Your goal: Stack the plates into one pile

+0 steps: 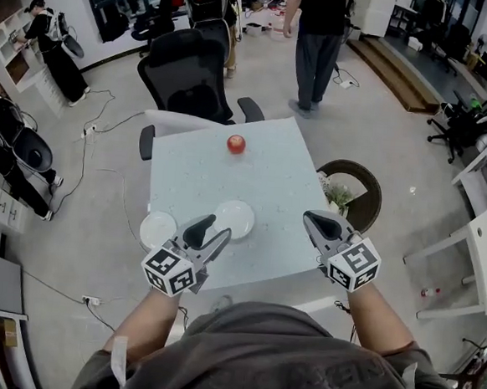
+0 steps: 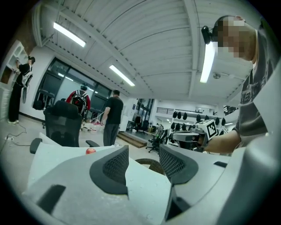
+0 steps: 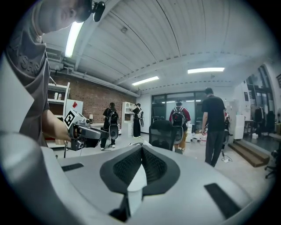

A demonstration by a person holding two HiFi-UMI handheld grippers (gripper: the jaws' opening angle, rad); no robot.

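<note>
White plates lie apart near the front edge of the counter (image 1: 261,182), left plate (image 1: 156,229) and right plate (image 1: 238,215), so nothing is stacked yet. Left tool (image 1: 213,233) hovers between them, jaws wide and empty, probably readied for a rim; right tool (image 1: 312,219) hangs aside, jaws pressed together, seemingly idle

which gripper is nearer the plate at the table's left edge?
Left. The left gripper hangs just right of that plate; the right gripper is at the table's right edge.
</note>
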